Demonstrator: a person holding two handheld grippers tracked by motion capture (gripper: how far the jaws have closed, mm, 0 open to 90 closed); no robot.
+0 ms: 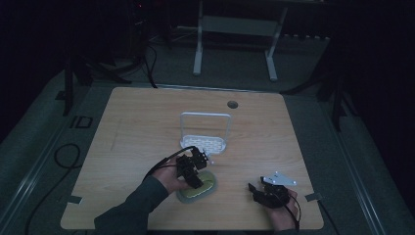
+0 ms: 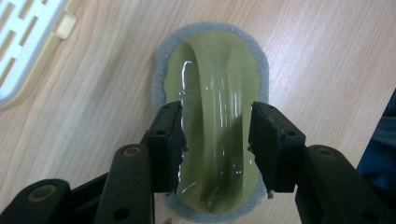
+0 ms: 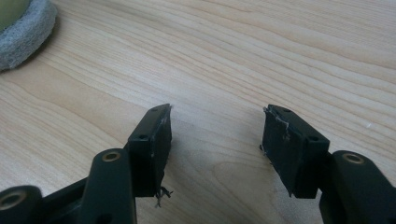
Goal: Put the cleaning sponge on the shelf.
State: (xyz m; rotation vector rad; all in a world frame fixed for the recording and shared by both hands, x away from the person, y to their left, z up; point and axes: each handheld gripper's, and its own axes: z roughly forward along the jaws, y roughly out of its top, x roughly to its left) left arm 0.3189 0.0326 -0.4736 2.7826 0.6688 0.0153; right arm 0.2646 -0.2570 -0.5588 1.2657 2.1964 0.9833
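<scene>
So, green scrubber on a wooden table, one gripper on each side of it.

Left gripper (image 2: pixel 215 133) hovers right over the scrubber (image 2: pixel 212 135), jaws spread apart on either side of its glossy green handle, not clamped on it. Grey pad underneath lies flat on the table (image 1: pixel 132 127), just in front of the white rack (image 1: pixel 204 143). Further right, the right gripper (image 3: pixel 215 135) sits low over bare wood near the front edge, jaws wide apart, nothing between them.

Bare table (image 1: pixel 132 127) lies left and right; the white rack (image 1: pixel 205 132) blocks beyond the scrubber (image 1: pixel 198 188).
</scene>
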